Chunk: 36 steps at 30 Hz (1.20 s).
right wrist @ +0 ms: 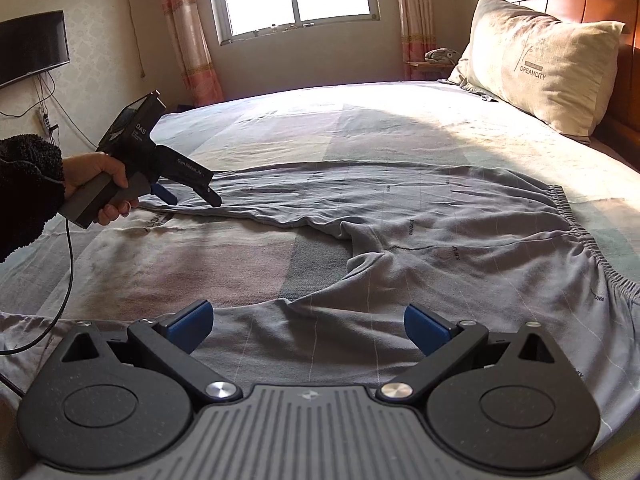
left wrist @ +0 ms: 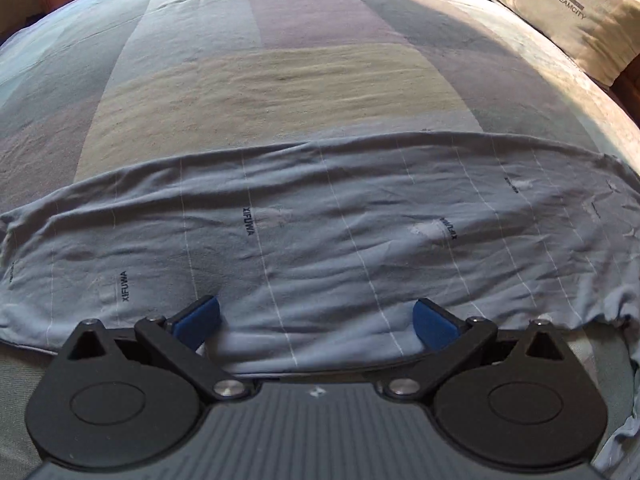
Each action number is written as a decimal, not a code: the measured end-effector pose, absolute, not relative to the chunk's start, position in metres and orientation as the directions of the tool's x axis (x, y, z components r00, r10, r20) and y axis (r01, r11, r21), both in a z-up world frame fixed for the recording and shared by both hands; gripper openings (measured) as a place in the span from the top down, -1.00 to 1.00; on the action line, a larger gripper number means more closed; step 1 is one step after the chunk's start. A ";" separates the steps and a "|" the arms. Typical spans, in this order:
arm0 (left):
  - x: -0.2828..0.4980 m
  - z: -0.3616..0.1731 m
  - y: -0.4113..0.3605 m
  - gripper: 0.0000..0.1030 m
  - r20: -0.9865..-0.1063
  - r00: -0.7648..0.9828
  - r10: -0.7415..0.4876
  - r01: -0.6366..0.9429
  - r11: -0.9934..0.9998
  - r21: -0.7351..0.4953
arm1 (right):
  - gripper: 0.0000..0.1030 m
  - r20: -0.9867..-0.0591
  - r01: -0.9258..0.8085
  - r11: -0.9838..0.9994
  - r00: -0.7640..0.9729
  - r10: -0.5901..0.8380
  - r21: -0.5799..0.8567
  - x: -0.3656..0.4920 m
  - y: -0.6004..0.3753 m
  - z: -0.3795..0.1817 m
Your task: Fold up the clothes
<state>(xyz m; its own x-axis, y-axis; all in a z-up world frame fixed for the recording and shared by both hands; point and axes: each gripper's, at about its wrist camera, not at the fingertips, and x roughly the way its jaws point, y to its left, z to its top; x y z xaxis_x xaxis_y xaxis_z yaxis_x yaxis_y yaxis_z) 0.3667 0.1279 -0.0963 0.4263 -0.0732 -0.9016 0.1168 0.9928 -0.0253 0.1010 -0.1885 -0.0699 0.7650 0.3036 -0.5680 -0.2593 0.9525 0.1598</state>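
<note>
Grey pants (right wrist: 420, 240) lie spread flat on the bed (right wrist: 224, 256), legs apart, waistband at 3 o'clock. Left tongs (left wrist: 316, 320) and right tongs (right wrist: 306, 326) gape wide. Bare bed at 12 o'clock.

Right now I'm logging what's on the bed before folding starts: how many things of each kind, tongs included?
Trousers: 1, grey pinstriped pair spread flat
Pillows: 1, beige pillow by the headboard
Tongs: 2, left tongs and right tongs, both open
Total: 4
</note>
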 end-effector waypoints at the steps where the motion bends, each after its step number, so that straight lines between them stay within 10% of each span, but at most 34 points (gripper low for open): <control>1: 0.362 -0.090 0.126 -0.99 -0.905 0.418 -0.076 0.117 0.993 -0.029 | -1.00 -0.566 -0.256 0.954 0.769 0.298 0.154 0.098 -0.190 -0.066; 22: 0.124 0.010 0.025 -0.99 -0.857 0.499 -0.130 0.278 0.960 0.016 | -1.00 -0.680 -0.180 0.983 0.714 0.164 0.048 0.085 -0.240 -0.127; 36: 0.058 -0.097 0.004 -0.99 -0.890 0.451 -0.064 0.162 0.987 0.011 | -1.00 -0.607 -0.227 0.972 0.764 0.220 0.067 0.059 -0.255 -0.133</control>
<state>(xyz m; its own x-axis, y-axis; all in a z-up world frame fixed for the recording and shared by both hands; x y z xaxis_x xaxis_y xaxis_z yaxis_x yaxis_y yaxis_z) 0.0584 0.0037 -0.0971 0.4512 -0.0645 -0.8901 0.1622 0.9867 0.0107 0.0588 -0.2549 -0.1331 0.7638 0.2200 -0.6067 -0.2267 0.9717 0.0669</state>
